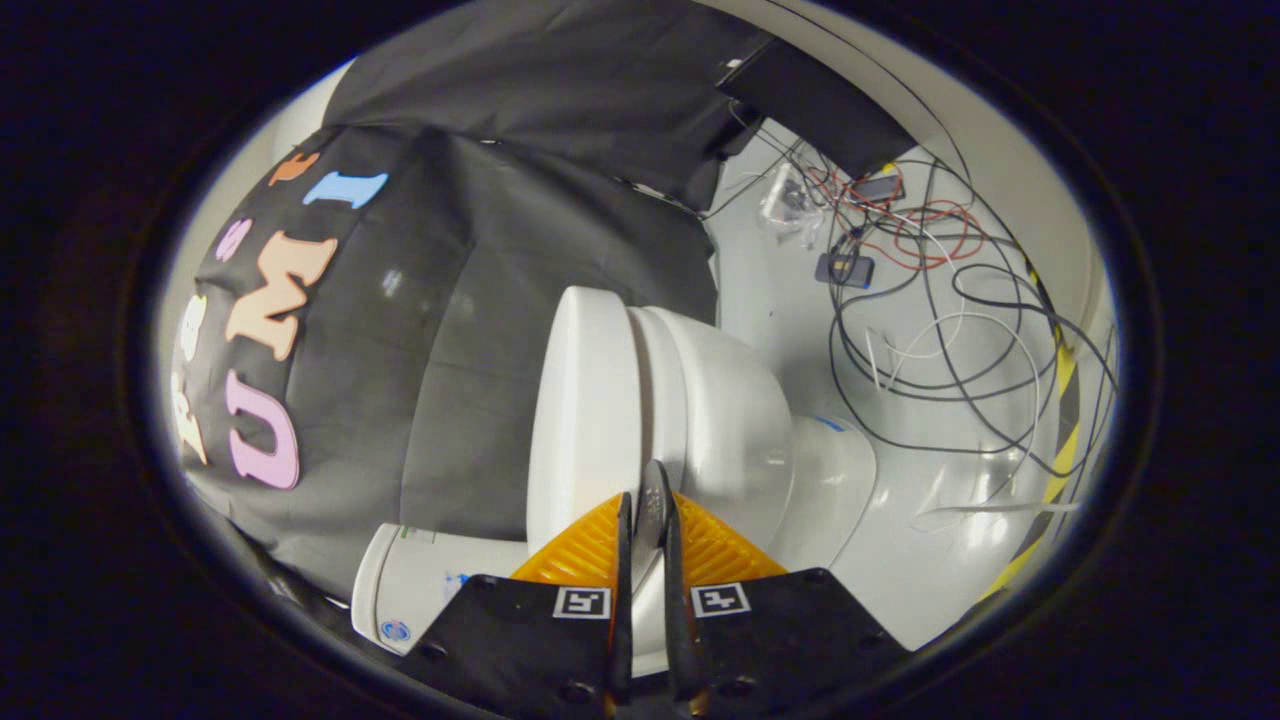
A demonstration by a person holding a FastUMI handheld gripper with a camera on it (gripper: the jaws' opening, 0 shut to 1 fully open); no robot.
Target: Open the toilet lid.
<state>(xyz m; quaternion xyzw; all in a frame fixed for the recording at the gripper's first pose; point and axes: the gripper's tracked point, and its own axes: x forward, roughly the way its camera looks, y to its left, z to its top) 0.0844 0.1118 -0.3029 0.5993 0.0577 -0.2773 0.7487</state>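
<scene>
Overhead and behind, the black cloth wall (560, 200) is hanging in folds and taking up most of the scene beyond the fixtures, with the glossy white floor (900, 500) spreading beside it. Against that cloth the white toilet (730, 420) is appearing rotated by the camera's tilt, its bowl bulging toward the floor side and narrowing into a pedestal. The toilet lid (585, 400) is lying flat against the seat, closed, its broad smooth face turned toward the cloth. The white tank (430, 590) is sitting at the hinge end of the lid, nearest the tool's body. A tangle of black, white and red cables (940, 300) is sprawling across the floor well apart from the toilet, and a yellow-and-black hazard stripe (1062, 420) is running along the floor's far edge. The tool (652, 505) is reaching toward the seam between lid and seat, its two fingers drawn close together with only a thin gap, nothing visibly gripped between them.
</scene>
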